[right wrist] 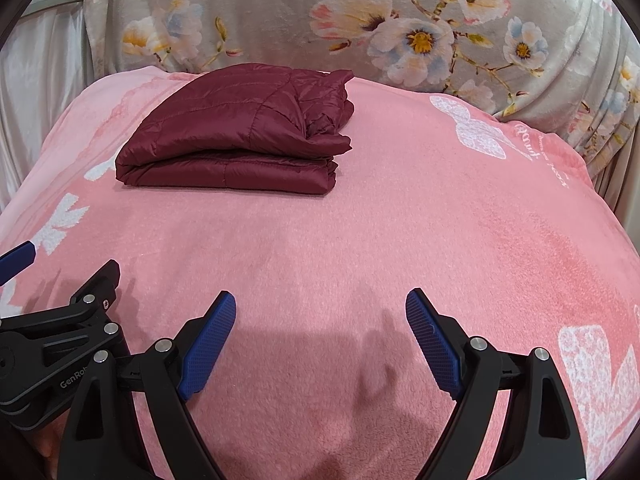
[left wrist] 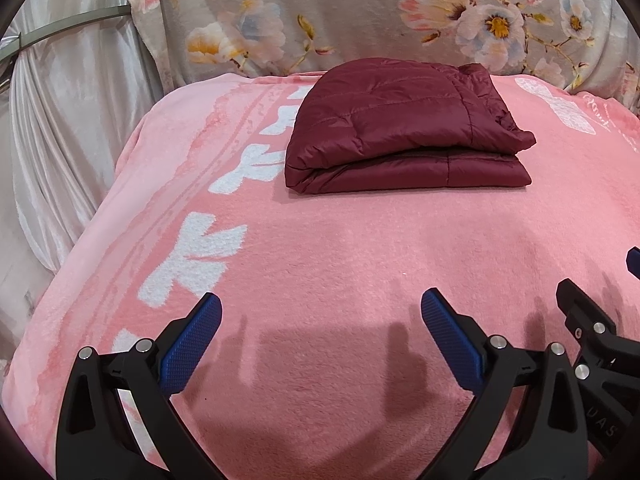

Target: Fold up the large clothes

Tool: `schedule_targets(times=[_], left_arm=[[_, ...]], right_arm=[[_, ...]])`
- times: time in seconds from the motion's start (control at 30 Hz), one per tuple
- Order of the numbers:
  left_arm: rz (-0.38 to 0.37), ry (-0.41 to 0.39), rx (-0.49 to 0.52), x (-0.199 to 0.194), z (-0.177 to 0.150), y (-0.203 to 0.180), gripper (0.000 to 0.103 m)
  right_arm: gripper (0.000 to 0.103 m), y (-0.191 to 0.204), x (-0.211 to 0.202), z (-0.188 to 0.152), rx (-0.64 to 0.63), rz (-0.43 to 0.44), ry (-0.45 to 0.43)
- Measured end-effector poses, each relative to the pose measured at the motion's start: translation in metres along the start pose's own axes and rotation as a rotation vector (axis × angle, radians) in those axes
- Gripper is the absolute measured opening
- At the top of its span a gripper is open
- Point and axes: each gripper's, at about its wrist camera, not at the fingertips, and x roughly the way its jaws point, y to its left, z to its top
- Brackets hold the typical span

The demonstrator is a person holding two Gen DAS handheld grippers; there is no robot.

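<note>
The jacket [left wrist: 404, 132] is a dark maroon quilted one, folded into a compact stack of layers; in the left view it lies in the upper middle of the frame, in the right view [right wrist: 236, 132] in the upper left; its folded edge faces the cameras, and looser bunched cloth sits at its right end; nothing touches it.

It rests on a pink blanket [left wrist: 340, 264] with white flower shapes along the left side of the left view and white patterns with script at the right of the right view [right wrist: 360, 240]; behind the blanket, across the top of both frames, hangs a grey floral cloth [left wrist: 360, 12]; a pale satin curtain [left wrist: 60, 120] fills the upper left of the left view.

The left gripper [left wrist: 321, 312] is at the bottom of its frame, its blue pads spread wide with only blanket between them, well apart from the jacket; the right gripper [right wrist: 321, 308] is likewise spread wide and holds nothing; each shows at the lower edge of the other's view, close beside it.
</note>
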Motion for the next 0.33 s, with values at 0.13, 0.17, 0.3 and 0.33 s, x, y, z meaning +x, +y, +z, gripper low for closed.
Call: schedule_targets(times=[0.13, 0.17, 0.3, 0.33], left_arm=[[-0.003, 0.001, -0.001, -0.0003, -0.0003, -0.0003, 0.097], [-0.004, 0.001, 0.0, -0.0002, -0.0004, -0.0001, 0.097], [-0.005, 0.003, 0.002, 0.0002, 0.0008, 0.0002, 0.096], [-0.005, 0.003, 0.002, 0.0006, 0.001, 0.0007, 0.096]], right_arm=[[0.085, -0.0003, 0.0001, -0.0001, -0.001, -0.001, 0.0], [0.085, -0.0004, 0.0, -0.0001, 0.0, 0.0, 0.0], [0.085, -0.001, -0.0003, 0.0007, 0.0, 0.0, -0.001], [0.085, -0.0011, -0.0004, 0.0009, 0.0, 0.0, -0.002]])
